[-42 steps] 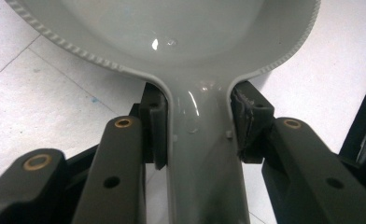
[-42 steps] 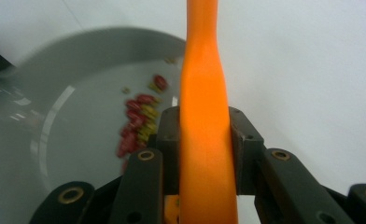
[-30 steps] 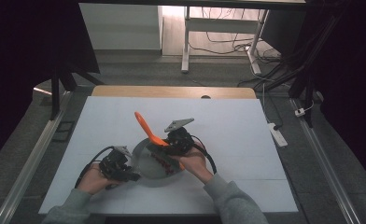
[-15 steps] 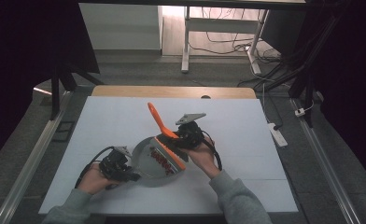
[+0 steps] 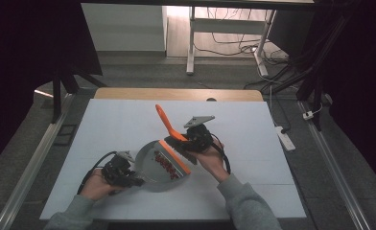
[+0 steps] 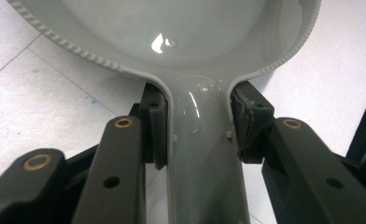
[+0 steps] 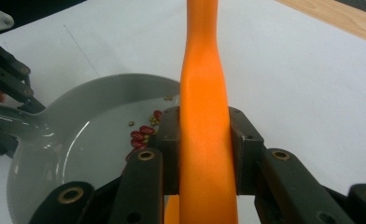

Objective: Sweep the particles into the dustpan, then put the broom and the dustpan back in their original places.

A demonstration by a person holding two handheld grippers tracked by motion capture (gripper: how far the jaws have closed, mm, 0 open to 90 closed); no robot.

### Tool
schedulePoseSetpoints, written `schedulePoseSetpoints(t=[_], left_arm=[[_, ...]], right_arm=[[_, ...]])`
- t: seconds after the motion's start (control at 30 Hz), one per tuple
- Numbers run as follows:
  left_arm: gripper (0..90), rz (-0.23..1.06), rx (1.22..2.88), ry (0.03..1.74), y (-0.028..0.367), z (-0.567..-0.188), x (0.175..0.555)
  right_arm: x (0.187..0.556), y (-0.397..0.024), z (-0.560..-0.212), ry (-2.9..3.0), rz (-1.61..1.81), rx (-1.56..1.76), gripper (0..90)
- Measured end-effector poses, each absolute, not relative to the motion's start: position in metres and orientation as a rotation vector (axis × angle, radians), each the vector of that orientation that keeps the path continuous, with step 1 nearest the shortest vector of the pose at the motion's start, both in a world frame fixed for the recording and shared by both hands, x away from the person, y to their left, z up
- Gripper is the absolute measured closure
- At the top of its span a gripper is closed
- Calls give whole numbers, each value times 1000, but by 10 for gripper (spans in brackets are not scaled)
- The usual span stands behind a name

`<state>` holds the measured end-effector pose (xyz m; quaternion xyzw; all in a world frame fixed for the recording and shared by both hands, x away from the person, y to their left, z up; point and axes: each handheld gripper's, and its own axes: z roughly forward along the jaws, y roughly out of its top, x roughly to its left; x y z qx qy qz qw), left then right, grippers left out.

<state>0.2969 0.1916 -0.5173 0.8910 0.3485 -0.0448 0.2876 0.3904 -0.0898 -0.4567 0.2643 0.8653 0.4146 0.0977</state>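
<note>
Your left gripper (image 5: 128, 176) clamps the handle of the grey pan (image 5: 150, 165), which rests on the white table (image 5: 253, 143). Your right gripper (image 5: 183, 143) grips an orange spatula (image 5: 166, 120) over the pan's far rim, red beans (image 7: 141, 133) inside.

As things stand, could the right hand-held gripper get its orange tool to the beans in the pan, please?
Probably yes. The right hand-held gripper holds the orange tool just over the pan, whose handle the left hand-held gripper grips. The beans lie uncovered right below.
</note>
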Motion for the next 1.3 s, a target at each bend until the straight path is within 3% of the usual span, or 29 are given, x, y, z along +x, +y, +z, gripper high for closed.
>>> schedulePoseSetpoints(t=[1.3], left_arm=[[618,-8,2195,1064,205,-509,287]], right_arm=[[365,-170,-430,2436,1341,793,705]])
